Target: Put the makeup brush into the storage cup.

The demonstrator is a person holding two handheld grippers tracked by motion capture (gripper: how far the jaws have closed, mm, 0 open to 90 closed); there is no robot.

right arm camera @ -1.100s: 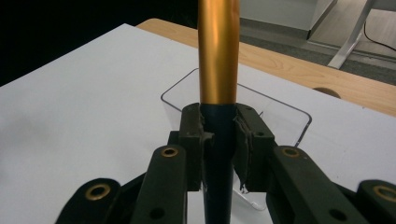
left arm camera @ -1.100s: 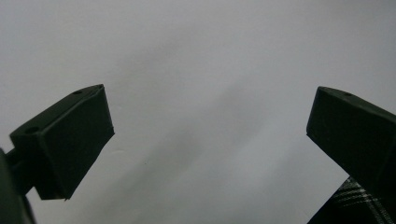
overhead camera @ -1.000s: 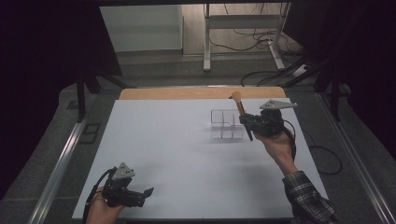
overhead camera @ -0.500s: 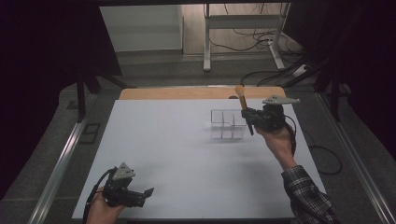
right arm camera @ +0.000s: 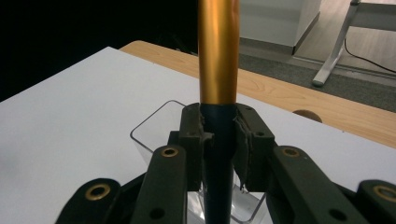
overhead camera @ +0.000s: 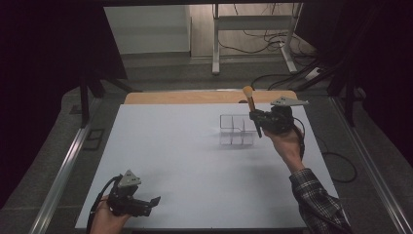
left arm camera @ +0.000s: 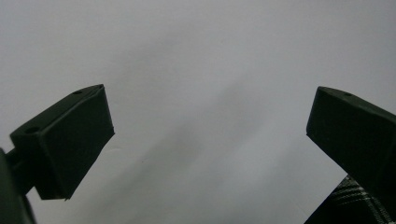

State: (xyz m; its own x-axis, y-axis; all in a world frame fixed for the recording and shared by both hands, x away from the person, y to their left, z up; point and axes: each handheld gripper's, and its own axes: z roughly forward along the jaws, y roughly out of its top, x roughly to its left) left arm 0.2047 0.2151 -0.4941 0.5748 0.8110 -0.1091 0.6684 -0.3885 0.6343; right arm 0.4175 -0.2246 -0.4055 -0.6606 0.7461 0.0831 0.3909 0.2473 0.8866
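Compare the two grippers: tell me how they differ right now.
The right gripper is shut on a makeup brush, its jaws pressed to the dark handle; the left gripper is open with nothing between its jaws. The right gripper is raised at the far side, by the clear organiser; the left gripper sits low at the near edge of the white table. Both are black and hand-held.

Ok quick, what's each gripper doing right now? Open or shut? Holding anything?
Left gripper: open, nothing between its jaws, low over the white table.
Right gripper: shut on the makeup brush, upright above the clear organizer.
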